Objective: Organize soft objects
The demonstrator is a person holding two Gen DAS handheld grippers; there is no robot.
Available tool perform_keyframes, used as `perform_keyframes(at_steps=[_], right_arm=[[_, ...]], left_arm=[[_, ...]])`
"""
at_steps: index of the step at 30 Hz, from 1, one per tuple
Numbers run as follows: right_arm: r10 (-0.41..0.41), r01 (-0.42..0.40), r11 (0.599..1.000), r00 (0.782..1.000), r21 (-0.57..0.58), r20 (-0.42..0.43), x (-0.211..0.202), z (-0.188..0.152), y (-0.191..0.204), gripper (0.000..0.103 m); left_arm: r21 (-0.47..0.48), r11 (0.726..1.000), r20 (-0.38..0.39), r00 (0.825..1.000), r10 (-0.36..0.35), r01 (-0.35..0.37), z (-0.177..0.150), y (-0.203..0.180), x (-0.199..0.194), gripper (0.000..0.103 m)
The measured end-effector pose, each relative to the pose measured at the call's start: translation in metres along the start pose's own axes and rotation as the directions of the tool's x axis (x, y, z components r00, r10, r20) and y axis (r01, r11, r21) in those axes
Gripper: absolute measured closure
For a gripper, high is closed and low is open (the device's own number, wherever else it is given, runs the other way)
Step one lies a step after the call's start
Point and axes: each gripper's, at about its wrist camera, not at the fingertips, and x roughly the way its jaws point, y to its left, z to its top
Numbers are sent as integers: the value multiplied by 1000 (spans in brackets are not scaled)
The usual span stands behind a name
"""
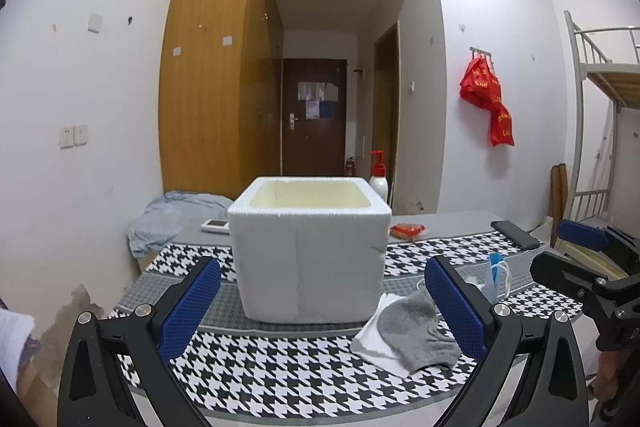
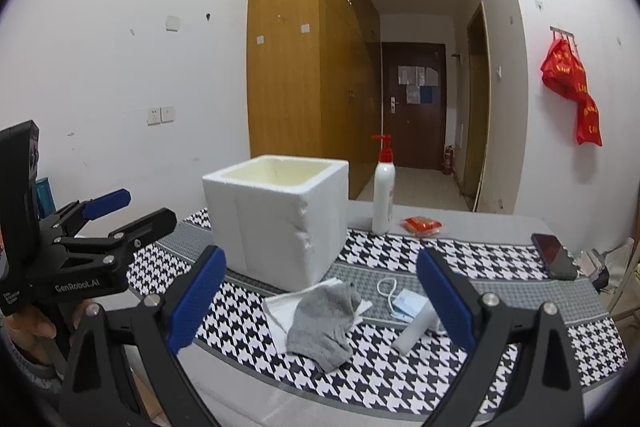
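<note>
**Plenty to snag before anything goes in the box**

Clearly the biggest hazard is the open white foam box [image 2: 276, 215], standing at the centre of both views on the bench [image 2: 500, 355] with its black-and-white houndstooth cloth. It looks light, so a sideways knock from either tool could probably slide or tip it.

Next comes the grey sock [image 2: 324, 319], low and centre in the right wrist view, lying on a white folded cloth [image 2: 280, 311] just in front of the box. Pinching one may well drag the other along, or the tablecloth beneath.

Right of them sit a blue-and-white face mask [image 2: 406, 303] with loose ear loops and a small white cylinder [image 2: 414, 333], touching or nearly so; a loop could catch on a blue pad, and the cylinder would likely roll.

Both tools hang empty: the left gripper [image 1: 324, 307] and the right gripper [image 2: 320, 299] have their fingers spread wide, gripping nothing, close enough side by side that they might collide.
</note>
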Motion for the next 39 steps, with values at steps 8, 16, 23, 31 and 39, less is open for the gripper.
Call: perform_keyframes(at_steps=[8, 16, 23, 31, 39], right_arm=[[-7, 8, 1000, 999, 23, -34, 8, -15, -12, 5], [-18, 20, 999, 997, 25, -75, 17, -28, -15, 5], [-22, 27, 999, 994, 41, -111, 25, -38, -22, 5], [-28, 37, 998, 989, 60, -146, 34, -44, -32, 5], [-65, 76, 995, 983, 62, -171, 34, -49, -40, 5]], left_arm=[[-7, 1000, -30, 999, -17, 17, -16, -3, 10, 1], [9, 999, -51, 998, -32, 33, -27, -9, 19, 1], [15, 999, -87, 995, -48, 49, -36, -13, 30, 1], [19, 996, -114, 990, -84, 87, -40, -21, 39, 1], [19, 991, -151, 981, -125, 130, -43, -29, 52, 1]])
